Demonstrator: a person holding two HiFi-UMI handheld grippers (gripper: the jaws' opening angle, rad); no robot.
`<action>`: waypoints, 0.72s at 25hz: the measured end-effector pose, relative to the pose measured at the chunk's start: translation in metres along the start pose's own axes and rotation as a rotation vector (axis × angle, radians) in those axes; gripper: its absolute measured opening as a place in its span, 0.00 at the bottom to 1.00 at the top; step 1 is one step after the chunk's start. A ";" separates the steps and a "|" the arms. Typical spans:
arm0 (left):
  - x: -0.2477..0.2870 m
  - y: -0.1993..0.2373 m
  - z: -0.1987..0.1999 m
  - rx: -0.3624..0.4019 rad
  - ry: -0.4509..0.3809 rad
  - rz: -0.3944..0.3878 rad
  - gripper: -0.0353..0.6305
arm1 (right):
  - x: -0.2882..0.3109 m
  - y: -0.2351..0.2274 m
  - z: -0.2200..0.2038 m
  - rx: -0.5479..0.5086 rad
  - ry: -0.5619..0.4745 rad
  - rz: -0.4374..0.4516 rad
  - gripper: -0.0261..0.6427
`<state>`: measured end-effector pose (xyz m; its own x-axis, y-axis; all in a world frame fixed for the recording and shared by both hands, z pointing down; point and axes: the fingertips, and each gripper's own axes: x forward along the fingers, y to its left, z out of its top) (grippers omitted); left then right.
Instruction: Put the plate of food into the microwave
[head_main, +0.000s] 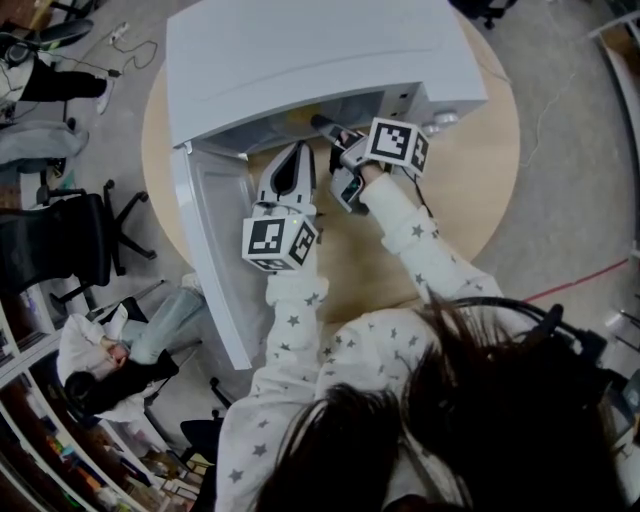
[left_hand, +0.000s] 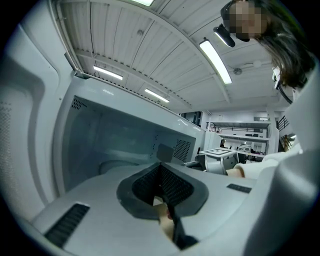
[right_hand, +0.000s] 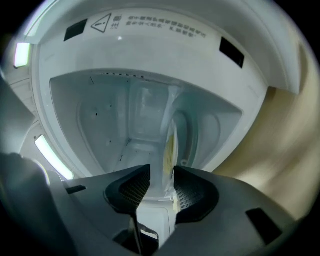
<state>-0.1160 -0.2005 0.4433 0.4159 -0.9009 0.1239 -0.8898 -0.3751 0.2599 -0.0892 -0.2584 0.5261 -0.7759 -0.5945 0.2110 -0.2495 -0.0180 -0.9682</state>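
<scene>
The white microwave (head_main: 300, 50) stands on a round wooden table (head_main: 480, 170), its door (head_main: 215, 230) swung open toward me on the left. In the right gripper view the plate (right_hand: 170, 145) shows edge-on inside the cavity, with yellowish food on it. My right gripper (right_hand: 159, 172) reaches into the cavity mouth (head_main: 335, 140). Its jaws stand apart with the plate's rim between the pads, and a gap shows on the left side. My left gripper (head_main: 296, 150) hovers just left of it at the opening, jaws together and empty (left_hand: 161, 167), looking into the cavity.
The open door juts out past the table's left edge. People sit by office chairs (head_main: 75, 240) on the floor to the left. Cables (head_main: 130, 45) lie at the back left and a red cable (head_main: 580, 280) at the right.
</scene>
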 end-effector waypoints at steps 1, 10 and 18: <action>0.001 0.000 -0.001 -0.001 0.001 -0.001 0.06 | 0.002 0.001 -0.001 -0.010 0.022 0.010 0.25; 0.002 -0.002 -0.006 -0.011 0.014 -0.017 0.06 | 0.003 -0.016 -0.010 -0.117 0.134 -0.106 0.31; -0.005 -0.010 -0.007 -0.011 0.020 -0.019 0.06 | -0.009 -0.021 -0.017 -0.057 0.122 -0.119 0.31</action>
<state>-0.1083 -0.1905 0.4472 0.4367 -0.8890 0.1376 -0.8795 -0.3898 0.2729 -0.0869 -0.2387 0.5469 -0.8027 -0.4890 0.3414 -0.3731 -0.0349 -0.9272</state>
